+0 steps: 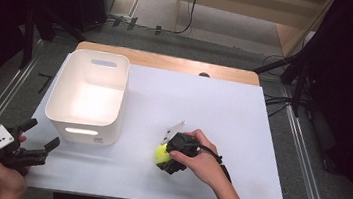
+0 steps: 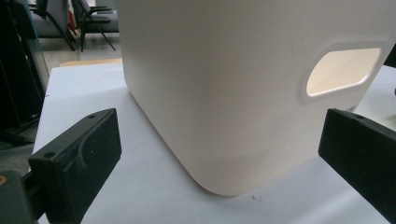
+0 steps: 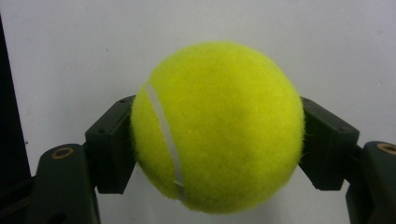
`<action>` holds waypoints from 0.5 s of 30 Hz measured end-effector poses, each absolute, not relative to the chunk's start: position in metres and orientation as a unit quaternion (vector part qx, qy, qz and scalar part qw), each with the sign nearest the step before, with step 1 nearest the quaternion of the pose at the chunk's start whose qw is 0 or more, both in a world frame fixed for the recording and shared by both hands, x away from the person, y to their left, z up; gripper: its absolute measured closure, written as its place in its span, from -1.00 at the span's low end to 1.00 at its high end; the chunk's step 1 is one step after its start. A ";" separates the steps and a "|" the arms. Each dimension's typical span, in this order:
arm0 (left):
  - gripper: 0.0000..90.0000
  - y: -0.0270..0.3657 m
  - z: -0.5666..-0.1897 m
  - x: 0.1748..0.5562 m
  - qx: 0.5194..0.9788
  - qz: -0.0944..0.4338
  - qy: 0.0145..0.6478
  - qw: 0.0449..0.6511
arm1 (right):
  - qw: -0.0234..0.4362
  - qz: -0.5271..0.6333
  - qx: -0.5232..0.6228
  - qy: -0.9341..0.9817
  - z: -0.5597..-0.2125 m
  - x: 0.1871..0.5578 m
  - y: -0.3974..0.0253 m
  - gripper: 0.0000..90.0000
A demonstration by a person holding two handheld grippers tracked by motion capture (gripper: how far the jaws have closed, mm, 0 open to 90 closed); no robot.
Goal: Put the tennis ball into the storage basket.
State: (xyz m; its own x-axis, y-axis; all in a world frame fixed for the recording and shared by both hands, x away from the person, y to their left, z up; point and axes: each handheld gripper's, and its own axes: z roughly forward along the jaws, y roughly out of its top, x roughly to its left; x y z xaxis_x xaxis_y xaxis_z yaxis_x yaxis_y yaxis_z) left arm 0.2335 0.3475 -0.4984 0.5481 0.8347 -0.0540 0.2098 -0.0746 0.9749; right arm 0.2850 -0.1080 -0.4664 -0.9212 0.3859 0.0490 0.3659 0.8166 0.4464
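Right tongs: clamped on 1 tennis ball, low over the surface. Left tongs: apart, idle beside white bin. Judged: ball grasped, likely binning not yet done.

A wooden table carries a white sheet over most of its top, and a white plastic bin stands on its left part.
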 end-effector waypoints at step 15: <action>-1.00 0.347 -0.498 0.234 0.680 0.280 0.385 0.558 | 0.021 0.242 0.210 0.947 -0.446 0.292 -0.119 -0.50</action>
State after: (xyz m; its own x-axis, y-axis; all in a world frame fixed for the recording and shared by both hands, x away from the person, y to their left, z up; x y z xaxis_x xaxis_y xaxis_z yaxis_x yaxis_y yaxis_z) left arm 0.2336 0.3467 -0.4984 0.5472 0.8356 -0.0485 0.2102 -0.0810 0.9743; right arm 0.2923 -0.1193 -0.4465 -0.9111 0.4076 0.0620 0.3874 0.7949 0.4669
